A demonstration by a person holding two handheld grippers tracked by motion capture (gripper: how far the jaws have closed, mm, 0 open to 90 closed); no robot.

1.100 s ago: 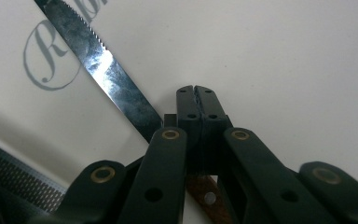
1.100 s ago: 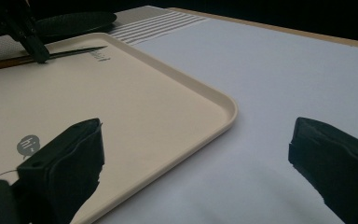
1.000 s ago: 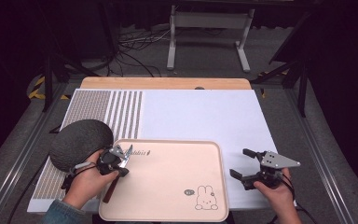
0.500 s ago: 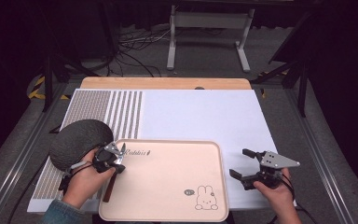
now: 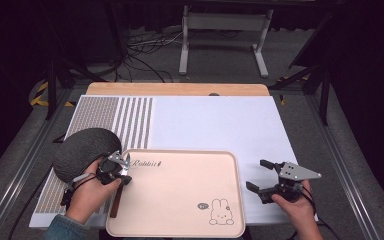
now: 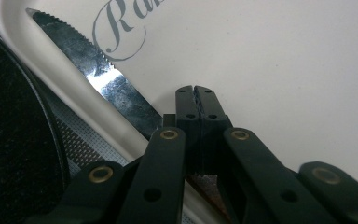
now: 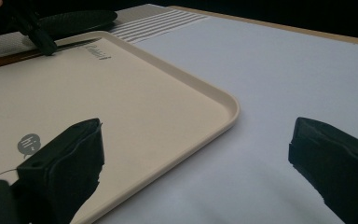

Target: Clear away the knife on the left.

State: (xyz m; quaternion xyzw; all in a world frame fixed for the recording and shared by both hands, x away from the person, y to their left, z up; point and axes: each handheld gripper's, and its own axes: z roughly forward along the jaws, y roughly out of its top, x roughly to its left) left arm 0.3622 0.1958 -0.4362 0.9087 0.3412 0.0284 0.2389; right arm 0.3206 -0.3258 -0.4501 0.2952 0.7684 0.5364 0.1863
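So up close, the left gripper view has the left gripper (image 6: 196,93) with its jaws pressed together, clamped on a serrated knife (image 6: 91,72) lying along the tray (image 6: 279,65) rim. The high view adds its brown handle beside the hand, and a dark round plate (image 5: 82,150) just left of it. Farther right, the right gripper (image 5: 260,175) sits off the tray on the white mat (image 5: 220,125), jaws wide apart, holding nothing.
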